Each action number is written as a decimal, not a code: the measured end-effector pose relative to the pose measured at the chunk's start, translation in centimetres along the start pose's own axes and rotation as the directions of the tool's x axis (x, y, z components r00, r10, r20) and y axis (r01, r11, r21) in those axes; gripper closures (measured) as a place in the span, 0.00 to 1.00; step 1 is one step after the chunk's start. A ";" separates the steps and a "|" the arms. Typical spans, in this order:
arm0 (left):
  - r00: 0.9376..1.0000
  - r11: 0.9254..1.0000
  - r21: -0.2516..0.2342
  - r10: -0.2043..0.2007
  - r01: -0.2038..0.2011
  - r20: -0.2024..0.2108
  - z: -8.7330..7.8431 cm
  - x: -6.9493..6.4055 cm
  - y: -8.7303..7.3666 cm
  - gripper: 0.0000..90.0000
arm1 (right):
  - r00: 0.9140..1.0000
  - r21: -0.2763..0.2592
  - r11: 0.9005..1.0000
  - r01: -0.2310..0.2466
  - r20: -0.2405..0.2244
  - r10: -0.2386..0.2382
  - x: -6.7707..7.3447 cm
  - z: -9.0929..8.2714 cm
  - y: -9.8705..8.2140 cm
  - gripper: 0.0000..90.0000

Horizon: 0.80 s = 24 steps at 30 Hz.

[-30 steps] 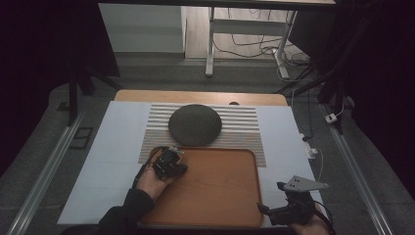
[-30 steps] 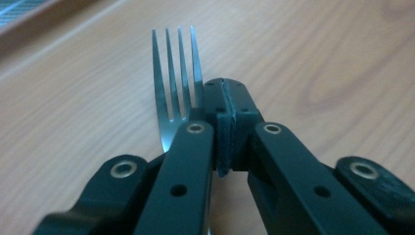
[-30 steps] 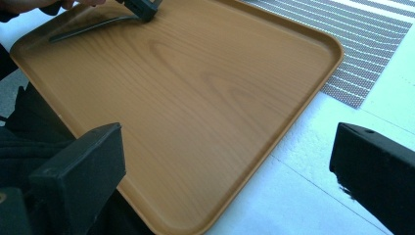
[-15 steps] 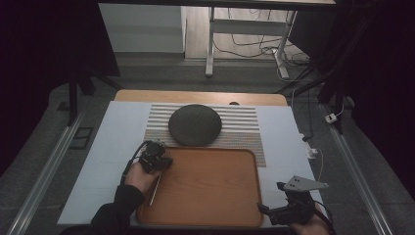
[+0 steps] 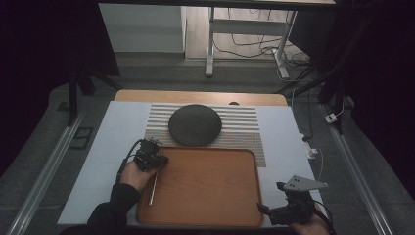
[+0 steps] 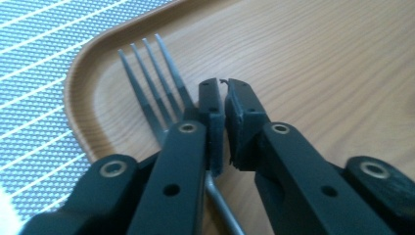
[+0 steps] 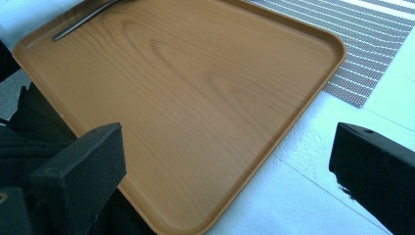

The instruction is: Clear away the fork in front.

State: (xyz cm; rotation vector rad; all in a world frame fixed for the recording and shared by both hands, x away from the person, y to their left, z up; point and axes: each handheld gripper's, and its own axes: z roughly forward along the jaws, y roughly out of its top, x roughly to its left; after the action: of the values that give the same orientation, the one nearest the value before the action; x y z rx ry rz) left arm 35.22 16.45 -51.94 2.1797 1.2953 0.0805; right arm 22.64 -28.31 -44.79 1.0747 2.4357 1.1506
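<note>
Fork shifted left, tines pointing away

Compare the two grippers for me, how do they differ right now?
The left gripper has its jaws nearly together and just starting to open over the fork on the tray; the right gripper holds its jaws wide apart with nothing between them. The left sits above the tray's left edge, the right off its near right corner. Both have black jaws.

tray middle: bare, free | left edge: fork — blocked | behind tray: dark plate
</note>
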 end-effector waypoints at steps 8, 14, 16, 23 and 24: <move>0.999 0.998 -0.056 0.035 -0.033 0.033 -1.6 -0.6 0.2 0.68 | 1.000 -0.009 1.000 -0.008 -0.005 0.007 -0.1 0.0 0.0 0.01; 0.990 0.987 -0.104 0.127 -0.120 0.056 -3.2 -1.4 -0.1 0.43 | 1.000 -0.004 1.000 -0.006 -0.005 0.006 -0.1 0.0 0.0 0.01; 0.988 0.985 -0.118 0.137 -0.128 0.070 -3.7 -1.6 -0.2 0.37 | 1.000 -0.004 1.000 -0.007 -0.005 0.007 -0.1 0.0 0.0 0.01; 0.983 0.978 -0.171 0.140 -0.118 0.120 -5.9 -2.2 -1.5 0.23 | 1.000 -0.003 1.000 -0.010 -0.001 0.010 -0.1 0.1 0.1 0.01; 0.984 0.979 -0.170 0.134 -0.113 0.117 -6.2 -2.3 -1.7 0.22 | 1.000 -0.002 1.000 -0.009 -0.004 0.009 -0.1 0.1 0.1 0.01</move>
State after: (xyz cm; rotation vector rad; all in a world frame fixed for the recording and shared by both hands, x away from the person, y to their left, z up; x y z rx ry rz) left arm 30.62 18.03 -47.19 2.0879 1.0448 0.0903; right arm 22.79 -28.29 -44.80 1.0851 2.4350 1.1589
